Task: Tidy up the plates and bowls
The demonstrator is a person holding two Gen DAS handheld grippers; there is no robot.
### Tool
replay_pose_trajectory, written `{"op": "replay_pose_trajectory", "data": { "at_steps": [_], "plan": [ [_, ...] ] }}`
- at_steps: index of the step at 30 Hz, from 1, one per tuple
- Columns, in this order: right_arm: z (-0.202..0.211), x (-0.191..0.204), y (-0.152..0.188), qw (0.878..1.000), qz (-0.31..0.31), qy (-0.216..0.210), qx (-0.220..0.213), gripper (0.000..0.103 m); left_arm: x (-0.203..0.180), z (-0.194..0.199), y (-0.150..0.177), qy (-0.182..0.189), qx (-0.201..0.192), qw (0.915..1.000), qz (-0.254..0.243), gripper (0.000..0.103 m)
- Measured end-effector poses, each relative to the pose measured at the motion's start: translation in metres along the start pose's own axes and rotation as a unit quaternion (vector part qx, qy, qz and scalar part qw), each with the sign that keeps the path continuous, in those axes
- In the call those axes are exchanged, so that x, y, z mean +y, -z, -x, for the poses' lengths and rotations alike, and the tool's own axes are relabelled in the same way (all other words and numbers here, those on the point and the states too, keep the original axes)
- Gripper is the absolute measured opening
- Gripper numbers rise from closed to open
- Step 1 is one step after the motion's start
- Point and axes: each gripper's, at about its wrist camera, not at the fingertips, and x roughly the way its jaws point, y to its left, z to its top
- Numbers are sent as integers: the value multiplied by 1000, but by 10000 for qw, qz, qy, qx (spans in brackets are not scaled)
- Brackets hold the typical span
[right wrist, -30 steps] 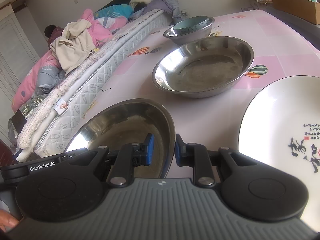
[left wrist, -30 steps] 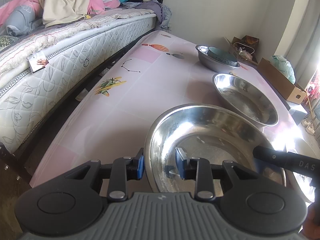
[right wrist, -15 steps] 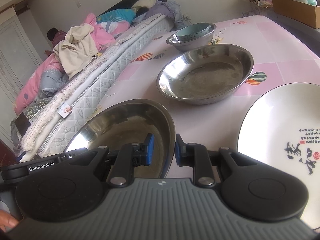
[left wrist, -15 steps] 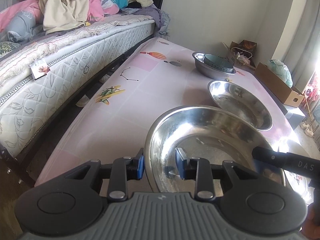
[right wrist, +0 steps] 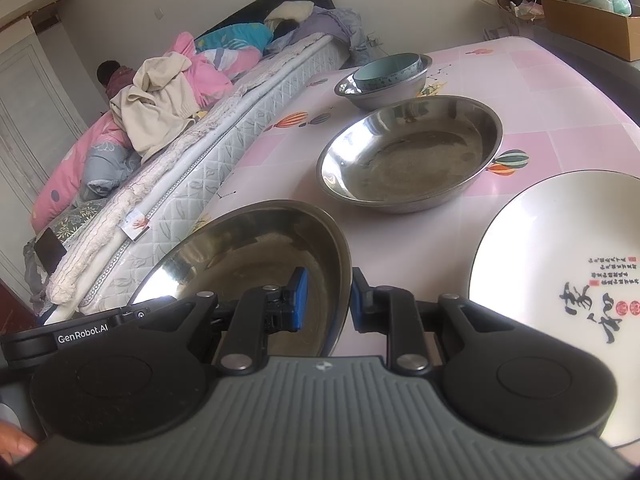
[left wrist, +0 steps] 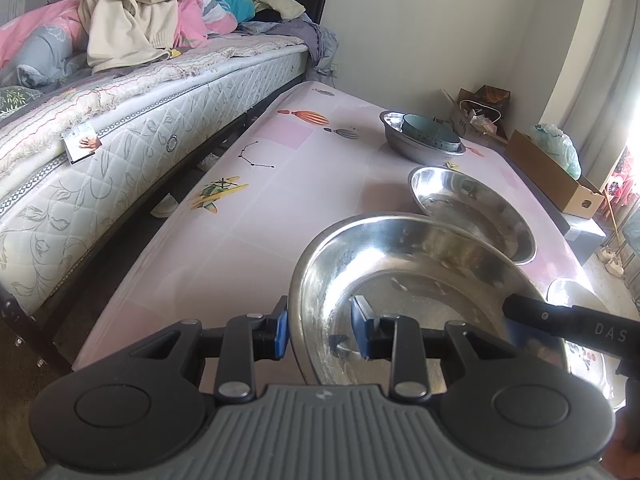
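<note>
Gripping one steel basin (left wrist: pixel 404 276) by opposite rims — left tool (left wrist: pixel 322 330), right tool (right wrist: pixel 326 300).

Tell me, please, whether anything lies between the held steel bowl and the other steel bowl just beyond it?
Nothing visible does. The held bowl, gripped on opposite rims by the left gripper and right gripper, faces only bare tablecloth before the empty steel bowl. The white plate sits off to the right.

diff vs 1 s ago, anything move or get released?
Both views tilted slightly upward: the second steel dish and white plate sit lower in frame. No release: left gripper and right gripper still straddle opposite rims of the near steel dish.
</note>
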Motion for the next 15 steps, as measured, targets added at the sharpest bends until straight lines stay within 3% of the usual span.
{"op": "replay_pose_trajectory", "data": {
  "at_steps": [15],
  "plan": [
    [7, 2, -2, 10000, 14, -25, -86, 22, -2, 9, -4, 25, -117, 9999, -10, 32]
  ]
}}
